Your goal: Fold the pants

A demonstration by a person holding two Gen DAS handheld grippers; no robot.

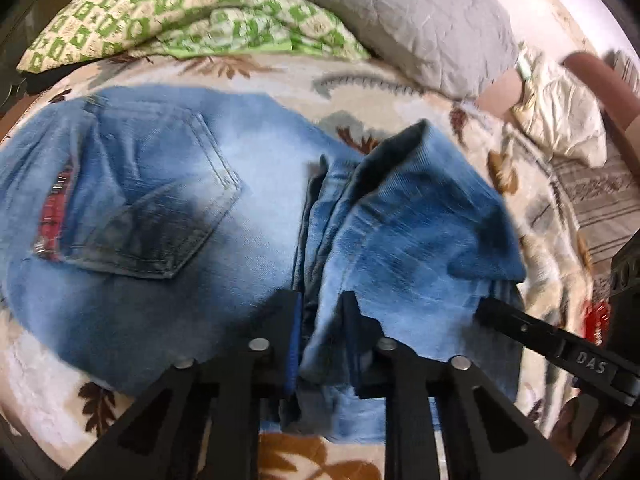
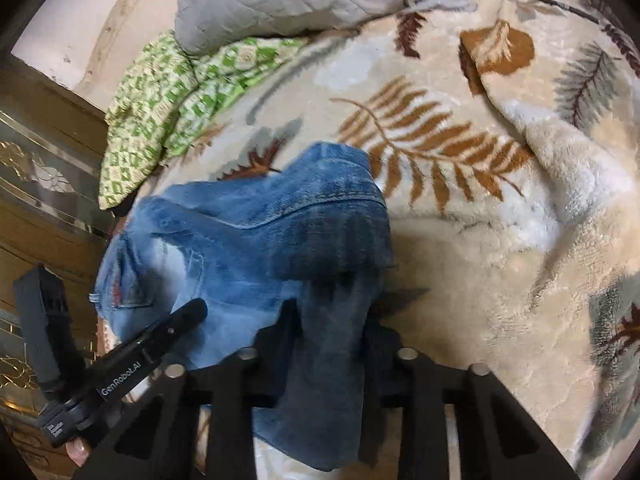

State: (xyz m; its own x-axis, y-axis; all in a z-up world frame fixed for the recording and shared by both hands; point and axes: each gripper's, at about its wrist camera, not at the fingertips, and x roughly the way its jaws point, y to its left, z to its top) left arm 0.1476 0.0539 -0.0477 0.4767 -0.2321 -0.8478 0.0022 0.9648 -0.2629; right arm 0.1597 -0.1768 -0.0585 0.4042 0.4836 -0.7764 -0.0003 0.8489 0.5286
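While the faded blue denim pants (image 1: 248,216) lay on the cream fleece blanket printed with brown and grey fern leaves (image 2: 460,208), the fold looked roughly midway: the seat end was spread flat with its stitched back pocket (image 1: 160,216) up, whereas the leg end was bunched and raised toward it rather than laid down. The left gripper (image 1: 320,320) had its fingers narrowed on a thick gather of leg fabric just beside the pocket, and the right gripper (image 2: 332,320) likewise pinched a hanging fold of darker denim that draped down between its fingers. Judging from this, the legs had yet to be carried over the seat, released and smoothed, and a further fold might follow. The denim was pale and washed-out through the seat, darker at the pocket and along the cuff hem (image 1: 408,136), with a red lining (image 1: 54,208) showing at the waist opening beyond the pocket; motion blur softened the finer detail. Past the pants, at the far edge of the blanket, sat a green-and-cream checked quilt (image 1: 172,12) and a grey quilted pillow (image 1: 400,16), both well apart from the pocket.
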